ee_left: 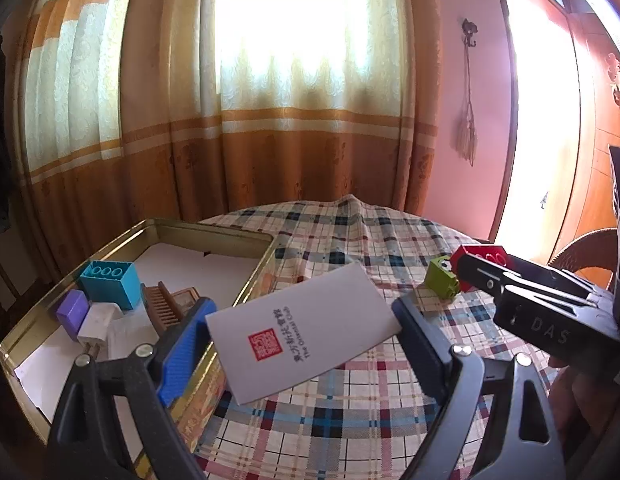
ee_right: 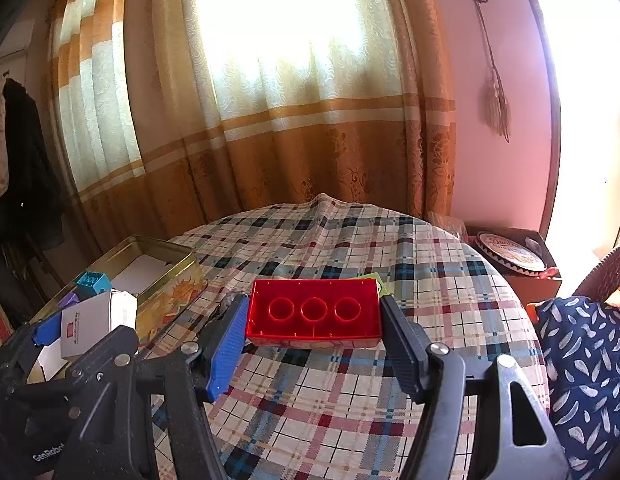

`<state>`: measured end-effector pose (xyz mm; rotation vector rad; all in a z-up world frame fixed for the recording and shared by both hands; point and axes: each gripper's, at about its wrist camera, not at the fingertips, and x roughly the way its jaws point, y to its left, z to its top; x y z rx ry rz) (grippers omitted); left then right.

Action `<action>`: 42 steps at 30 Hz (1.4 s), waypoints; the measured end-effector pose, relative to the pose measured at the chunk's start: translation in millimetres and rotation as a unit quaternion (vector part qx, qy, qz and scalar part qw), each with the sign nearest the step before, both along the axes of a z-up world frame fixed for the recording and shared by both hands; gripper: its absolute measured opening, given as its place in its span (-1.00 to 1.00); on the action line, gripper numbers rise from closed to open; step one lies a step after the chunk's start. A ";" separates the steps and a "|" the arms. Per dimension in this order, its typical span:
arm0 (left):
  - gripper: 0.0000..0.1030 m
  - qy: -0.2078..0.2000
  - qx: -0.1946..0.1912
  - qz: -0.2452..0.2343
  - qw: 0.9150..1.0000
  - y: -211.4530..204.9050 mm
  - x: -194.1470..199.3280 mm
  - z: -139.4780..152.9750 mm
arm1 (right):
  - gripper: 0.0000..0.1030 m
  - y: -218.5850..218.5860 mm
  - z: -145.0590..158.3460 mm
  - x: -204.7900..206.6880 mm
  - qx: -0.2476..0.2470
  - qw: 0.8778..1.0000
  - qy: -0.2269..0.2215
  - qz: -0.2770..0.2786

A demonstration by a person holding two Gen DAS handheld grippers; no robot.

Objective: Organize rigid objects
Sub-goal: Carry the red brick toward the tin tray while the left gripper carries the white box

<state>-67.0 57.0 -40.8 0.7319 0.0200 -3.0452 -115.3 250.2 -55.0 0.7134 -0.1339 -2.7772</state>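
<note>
My left gripper [ee_left: 306, 332] is shut on a white card box with a red seal [ee_left: 304, 330], held tilted above the edge of the gold tin [ee_left: 214, 232]. The tin holds a teal brick [ee_left: 110, 282], a purple block [ee_left: 73, 313], a white plug [ee_left: 97, 320] and a brown comb [ee_left: 166, 304]. My right gripper [ee_right: 313, 320] is shut on a red brick [ee_right: 313, 312], hollow side toward the camera, held above the plaid tablecloth [ee_right: 349, 400]. It also shows in the left wrist view [ee_left: 481, 256]. A green block [ee_left: 441, 278] lies on the cloth beside it.
The round table's far edge meets orange curtains [ee_right: 290, 160]. A decorated box [ee_right: 509, 256] stands on a low stand at right. A patterned blue cushion [ee_right: 589, 360] lies at the right edge. The tin also shows at left in the right wrist view [ee_right: 166, 280].
</note>
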 end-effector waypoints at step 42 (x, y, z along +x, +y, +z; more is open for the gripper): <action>0.74 0.066 -0.012 0.021 0.998 -11.1 23.5 9.6 | 0.29 -13.7 13.1 25.9 0.021 0.997 0.071 0.020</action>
